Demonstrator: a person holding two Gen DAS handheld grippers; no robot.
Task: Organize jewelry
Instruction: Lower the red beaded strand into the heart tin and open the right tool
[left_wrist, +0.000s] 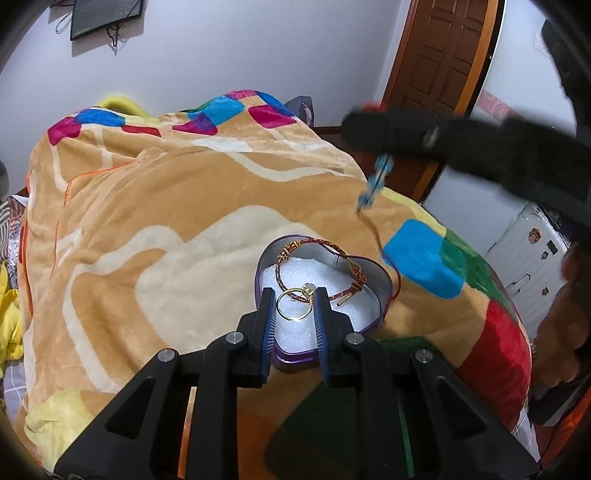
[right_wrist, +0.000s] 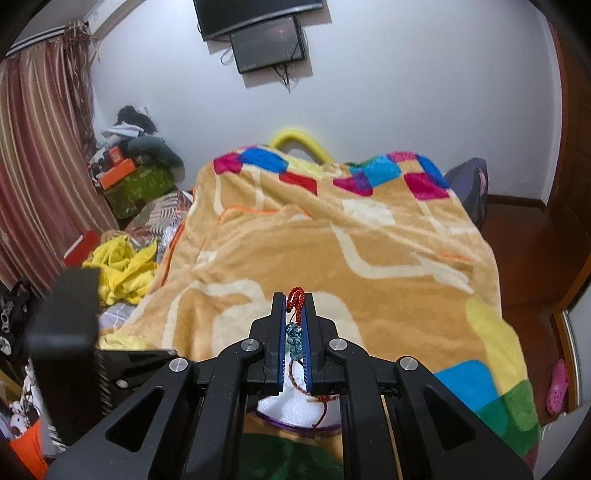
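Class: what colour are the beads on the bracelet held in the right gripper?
Translucent blue beads on red cord, clearest in the right wrist view.

A tan patchwork blanket (right_wrist: 332, 251) covers the bed, with crumpled yellow cloth (right_wrist: 122, 273) beside it, striped curtains (right_wrist: 40, 155), a wall-mounted screen (right_wrist: 269, 44) and a wooden door (left_wrist: 439, 62)

No legible text, brand, no. or label in either view. White cabinet (left_wrist: 532, 254) at right of left-wrist view carries small stickers, too tiny to read. Dark wall-mounted screens (right_wrist: 269, 40) show faint marks, unreadable. Orange and green boxes (right_wrist: 133, 181) by the striped curtain: print too blurred to read.
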